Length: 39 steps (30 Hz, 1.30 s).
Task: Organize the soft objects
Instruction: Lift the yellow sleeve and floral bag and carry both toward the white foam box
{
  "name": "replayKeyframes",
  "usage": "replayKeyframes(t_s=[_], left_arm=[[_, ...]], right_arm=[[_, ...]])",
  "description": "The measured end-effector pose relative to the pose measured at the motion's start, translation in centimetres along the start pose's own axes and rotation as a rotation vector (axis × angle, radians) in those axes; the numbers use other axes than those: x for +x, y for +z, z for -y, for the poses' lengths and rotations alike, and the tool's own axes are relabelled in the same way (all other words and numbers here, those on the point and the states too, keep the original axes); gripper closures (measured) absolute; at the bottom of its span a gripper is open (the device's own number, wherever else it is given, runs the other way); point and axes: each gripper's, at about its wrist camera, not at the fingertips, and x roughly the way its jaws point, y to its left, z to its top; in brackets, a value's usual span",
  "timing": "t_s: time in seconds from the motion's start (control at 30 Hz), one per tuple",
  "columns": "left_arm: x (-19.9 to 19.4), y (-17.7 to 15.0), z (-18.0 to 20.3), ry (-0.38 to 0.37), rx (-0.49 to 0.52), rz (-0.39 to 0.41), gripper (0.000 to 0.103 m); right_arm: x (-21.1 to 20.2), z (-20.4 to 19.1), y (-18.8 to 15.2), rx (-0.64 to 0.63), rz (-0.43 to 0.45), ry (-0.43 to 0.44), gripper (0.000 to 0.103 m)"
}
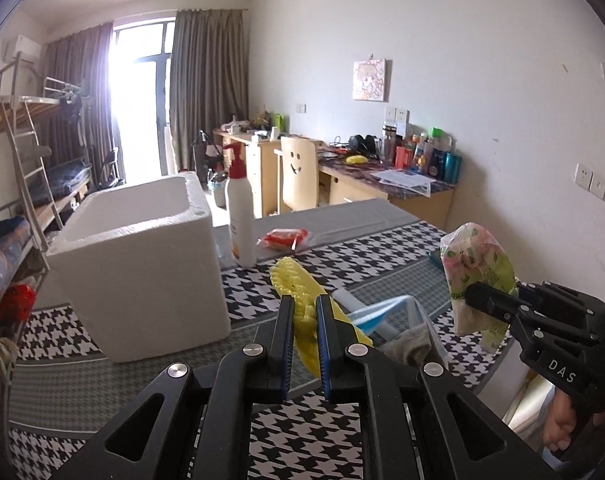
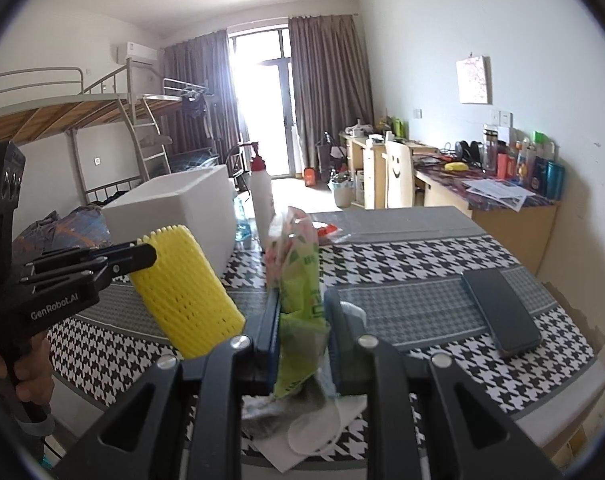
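Note:
My left gripper (image 1: pixel 304 300) is shut on a yellow foam net sleeve (image 1: pixel 292 280) and holds it above the checked tablecloth. The sleeve (image 2: pixel 186 288) also shows in the right wrist view, pinched at its top by the left gripper (image 2: pixel 148 256). My right gripper (image 2: pixel 302 294) is shut on a green and pink tissue pack (image 2: pixel 296 264), which is lifted off the table. In the left wrist view that pack (image 1: pixel 476 264) hangs at the right in the right gripper (image 1: pixel 474 296). An open white foam box (image 1: pixel 142 256) stands on the table to the left.
A white pump bottle (image 1: pixel 238 208) and a red packet (image 1: pixel 284 238) are beyond the box. A blue face mask (image 1: pixel 386 312) and grey cloth (image 1: pixel 414 344) lie below the grippers. A dark phone (image 2: pixel 502 312) lies at the right. White pads (image 2: pixel 314 424) rest near the table's front edge.

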Motion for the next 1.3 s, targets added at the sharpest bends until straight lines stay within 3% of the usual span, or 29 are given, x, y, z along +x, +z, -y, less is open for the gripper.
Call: replayKeyframes(t_s=[0.57, 1.3], left_arm=[[0.9, 3.0, -2.4, 0.056, -0.001, 0.022, 0.091], [1.5, 5.4, -3.6, 0.118, -0.009, 0.055, 0.091]], right_arm=[[2.8, -1.0, 3.1, -0.026, 0.026, 0.041, 0.079], [3.5, -2.4, 5.3, -0.054, 0.062, 0.063, 0.079]])
